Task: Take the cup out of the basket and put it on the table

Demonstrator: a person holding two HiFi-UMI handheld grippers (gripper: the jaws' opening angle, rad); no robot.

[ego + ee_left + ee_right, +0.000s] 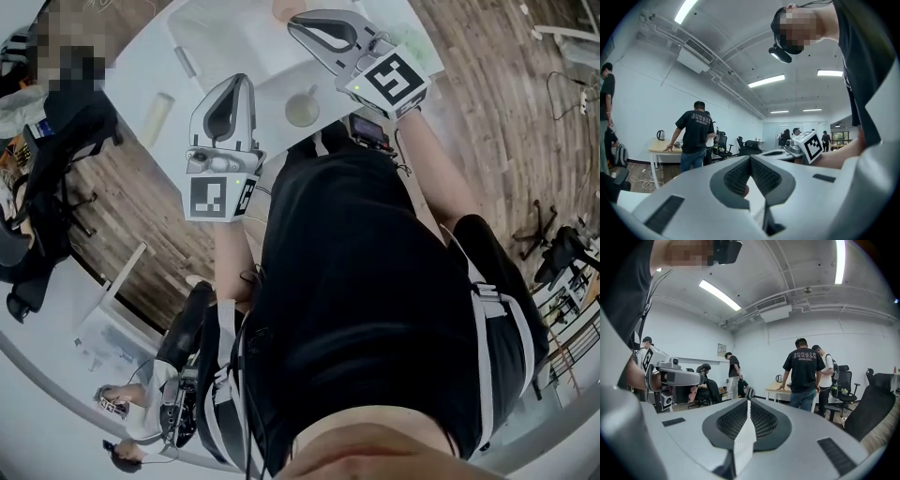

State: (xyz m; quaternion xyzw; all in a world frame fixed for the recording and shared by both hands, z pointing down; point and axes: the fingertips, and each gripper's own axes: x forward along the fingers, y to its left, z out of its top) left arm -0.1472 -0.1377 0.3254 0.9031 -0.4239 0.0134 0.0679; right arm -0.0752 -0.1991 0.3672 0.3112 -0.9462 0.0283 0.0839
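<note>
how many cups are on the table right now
1. The cup stands on the white table, near its edge, between the left gripper and right gripper in the head view. Another might be hidden beneath them.

"JUNGLE" in pale letters, back of a bystander's black T-shirt point(805, 367)

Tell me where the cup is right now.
Head view, top centre: the cup stands on the table near its edge, between the left gripper and the right gripper.
</note>
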